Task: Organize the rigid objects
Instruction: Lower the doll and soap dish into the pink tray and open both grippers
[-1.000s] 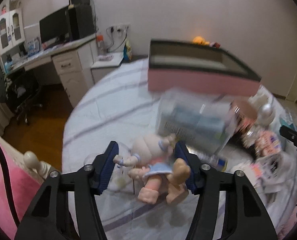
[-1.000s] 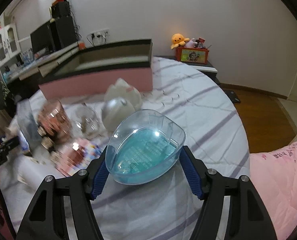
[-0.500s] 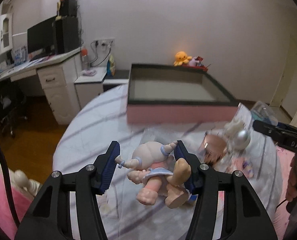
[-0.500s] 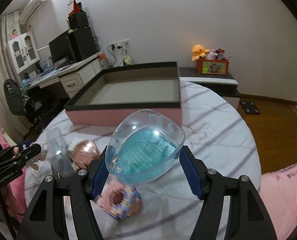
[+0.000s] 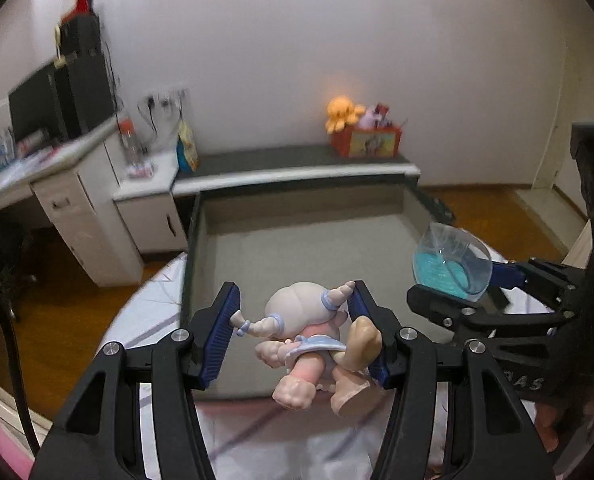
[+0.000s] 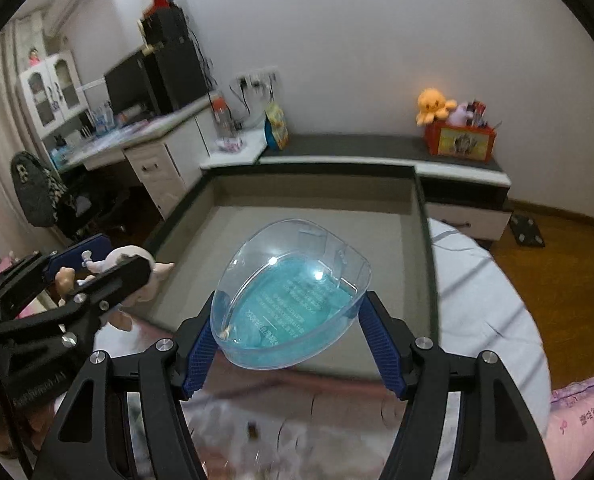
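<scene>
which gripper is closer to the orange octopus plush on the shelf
Right, though only slightly, judging by where each sits. The octopus plush sits behind the tray's far right corner. The right gripper, holding the clear container, is on that side; the left gripper, holding the doll, is farther left.

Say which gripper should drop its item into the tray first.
Probably right. The right gripper holds the blue case over the tray floor; the left gripper with its doll hangs nearer the front wall.
</scene>
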### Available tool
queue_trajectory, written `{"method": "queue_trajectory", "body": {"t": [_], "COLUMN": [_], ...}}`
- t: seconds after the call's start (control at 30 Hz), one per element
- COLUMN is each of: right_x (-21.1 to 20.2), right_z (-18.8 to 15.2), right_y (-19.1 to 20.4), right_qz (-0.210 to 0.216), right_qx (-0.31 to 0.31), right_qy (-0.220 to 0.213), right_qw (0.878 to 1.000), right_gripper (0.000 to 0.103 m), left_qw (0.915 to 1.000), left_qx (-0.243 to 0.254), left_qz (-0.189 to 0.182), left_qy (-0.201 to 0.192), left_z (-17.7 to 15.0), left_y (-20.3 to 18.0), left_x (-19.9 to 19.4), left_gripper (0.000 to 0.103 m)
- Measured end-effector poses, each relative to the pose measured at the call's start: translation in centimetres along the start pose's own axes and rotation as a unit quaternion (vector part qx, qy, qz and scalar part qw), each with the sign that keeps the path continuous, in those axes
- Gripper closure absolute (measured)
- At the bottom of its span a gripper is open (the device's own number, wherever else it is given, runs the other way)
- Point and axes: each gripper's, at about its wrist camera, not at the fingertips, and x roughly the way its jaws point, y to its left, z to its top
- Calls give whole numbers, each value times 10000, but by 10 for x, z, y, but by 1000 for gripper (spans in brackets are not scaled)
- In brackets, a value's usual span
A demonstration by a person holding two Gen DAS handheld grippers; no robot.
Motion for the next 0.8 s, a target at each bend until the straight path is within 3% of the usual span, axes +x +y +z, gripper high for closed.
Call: {"method": "queue_trajectory", "body": {"t": [0.13, 0.2, 0.27, 0.37, 0.43, 0.5, 0.57, 0.63, 0.7, 0.8], "right_x": [46, 57, 60, 61, 63, 57, 46, 24, 6, -39], "right_z": [8, 7, 8, 10, 12, 10, 10, 7, 6, -5], "right_y": [-15, -15, -10, -11, -10, -9, -12, -10, -5, 7], "right_qz": [-74, -252, -460, -335, -306, -408, -398, -342, -326, -372], "right_qx": [190, 90, -14, 13, -6, -100, -2, 34, 23, -75], "right_qy": [584, 662, 683, 852, 957, 810, 663, 447, 253, -246], "right_qw": [9981, 9974, 9966, 9958, 9949, 9958, 9970, 9984, 9991, 9990], "right_gripper": [34, 34, 34, 34, 34, 29, 22, 20, 18, 16], "left_qw": [9984, 9967, 9958, 9953, 9968, 9981, 9991, 9991, 9973, 9917], "left_qx": [28, -123, -110, -210, -273, -286, -290, -271, -269, -229], "left_qz": [65, -2, 162, 256, 268, 322, 299, 282, 376, 546], "left_qy": [554, 799, 893, 909, 702, 440, 127, -181, -562, -1139], "left_z": [2, 3, 3, 1, 0, 2, 1, -1, -9, -28], "left_y": [3, 7, 7, 9, 9, 12, 13, 12, 7, -2], "left_x": [45, 55, 61, 61, 47, 30, 4, -22, -56, -101], "left_gripper": [46, 46, 45, 44, 39, 22, 15, 12, 2, 0]}}
